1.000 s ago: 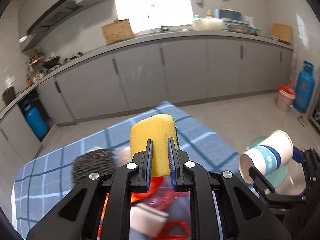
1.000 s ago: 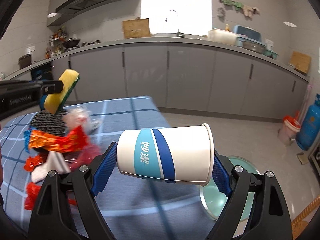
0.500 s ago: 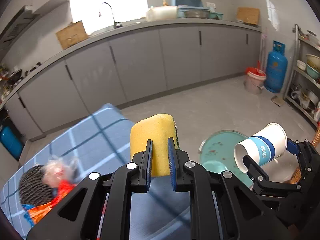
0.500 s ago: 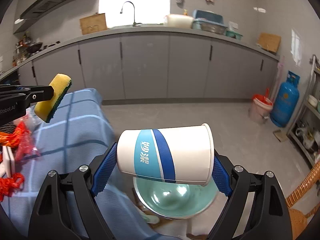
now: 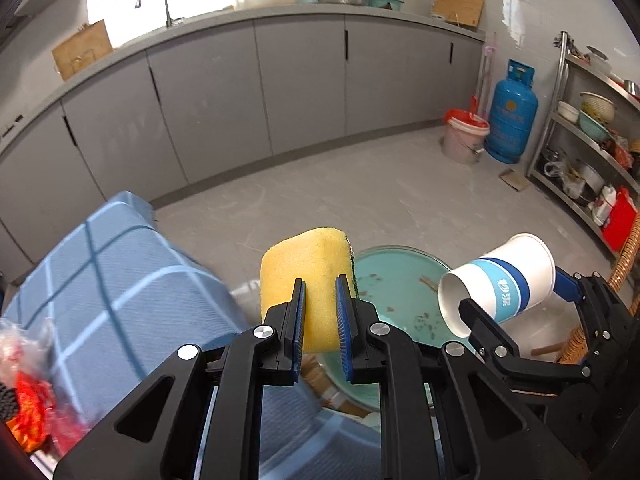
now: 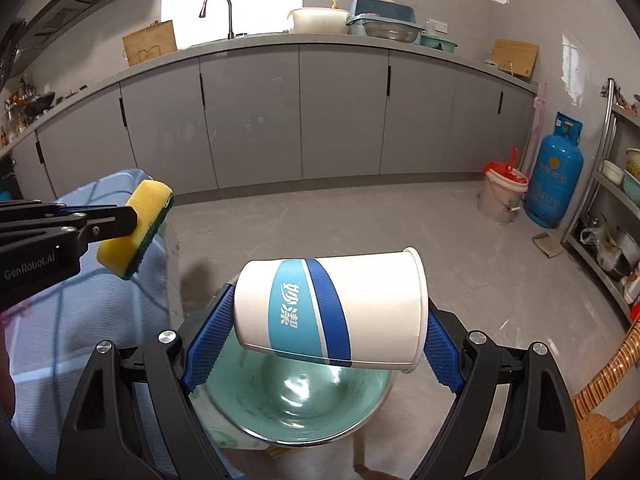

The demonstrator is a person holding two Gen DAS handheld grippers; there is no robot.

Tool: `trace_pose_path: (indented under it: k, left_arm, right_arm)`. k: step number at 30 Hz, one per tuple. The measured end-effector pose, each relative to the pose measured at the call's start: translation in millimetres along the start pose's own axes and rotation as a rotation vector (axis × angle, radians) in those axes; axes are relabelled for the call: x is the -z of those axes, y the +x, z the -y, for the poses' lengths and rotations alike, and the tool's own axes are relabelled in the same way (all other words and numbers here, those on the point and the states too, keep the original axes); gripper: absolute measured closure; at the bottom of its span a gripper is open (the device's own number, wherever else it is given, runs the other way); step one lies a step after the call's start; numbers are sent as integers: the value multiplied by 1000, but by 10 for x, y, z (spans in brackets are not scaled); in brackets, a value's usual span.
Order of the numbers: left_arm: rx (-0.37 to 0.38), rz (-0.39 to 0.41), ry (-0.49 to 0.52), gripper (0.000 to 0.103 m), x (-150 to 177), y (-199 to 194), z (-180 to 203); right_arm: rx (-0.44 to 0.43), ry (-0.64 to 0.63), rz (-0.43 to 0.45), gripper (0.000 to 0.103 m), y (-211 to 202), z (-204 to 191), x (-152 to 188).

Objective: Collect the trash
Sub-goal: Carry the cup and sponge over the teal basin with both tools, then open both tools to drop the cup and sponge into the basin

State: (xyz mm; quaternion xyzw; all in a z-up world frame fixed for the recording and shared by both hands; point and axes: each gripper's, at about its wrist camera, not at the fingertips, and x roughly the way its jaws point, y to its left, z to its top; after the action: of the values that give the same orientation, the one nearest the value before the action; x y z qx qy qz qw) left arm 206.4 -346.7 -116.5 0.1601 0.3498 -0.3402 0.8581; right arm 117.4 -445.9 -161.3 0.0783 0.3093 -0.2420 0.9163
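My left gripper [image 5: 320, 304] is shut on a yellow sponge [image 5: 306, 264] with a green scrubbing side, which stands upright between the blue pads. In the right wrist view that sponge [image 6: 136, 228] hangs at the left beside the table edge. My right gripper [image 6: 328, 320] is shut on a white paper cup with blue bands [image 6: 332, 308], held sideways by its base and rim. Both hover above a teal round bin [image 6: 300, 404] on the floor; the bin [image 5: 400, 280] has bits of litter inside. The cup [image 5: 500, 284] shows at the right of the left wrist view.
A table under a blue checked cloth [image 5: 112, 280] lies to the left, with red wrappers and plastic trash [image 5: 28, 360] on it. Grey cabinets [image 6: 340, 112] line the back wall. A blue gas cylinder [image 6: 554, 172], a pink bucket [image 6: 502, 196], a metal shelf [image 5: 592, 140] and a wicker chair [image 6: 604, 392] stand at the right.
Both grippers swung right, away from the table and down toward the teal bin, carrying the sponge and cup. The trash pile slid to the far left edge of view.
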Motion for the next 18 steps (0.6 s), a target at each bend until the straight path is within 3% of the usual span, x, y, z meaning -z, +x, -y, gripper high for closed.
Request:
trace_pose_path:
  k: [10,12,13,16,18]
  left_arm:
    - [32,-55,45,85,47,384,171]
    - [35,-59,45,72,38,416,185]
    - [40,-54,46,58,32,415,187]
    - [16,-31,56,43,22,375,166]
    - [-4,-20,55,40,26,352,145]
  right_arm:
    - [10,-11,-45,17,369,141,149]
    - [13,-14,-41,7,413,133,153]
    - [30,-15,-38,7,436,140,158]
    - [42,5,-59,6,474,190,183]
    - [58,10,-62,5,454,221,210]
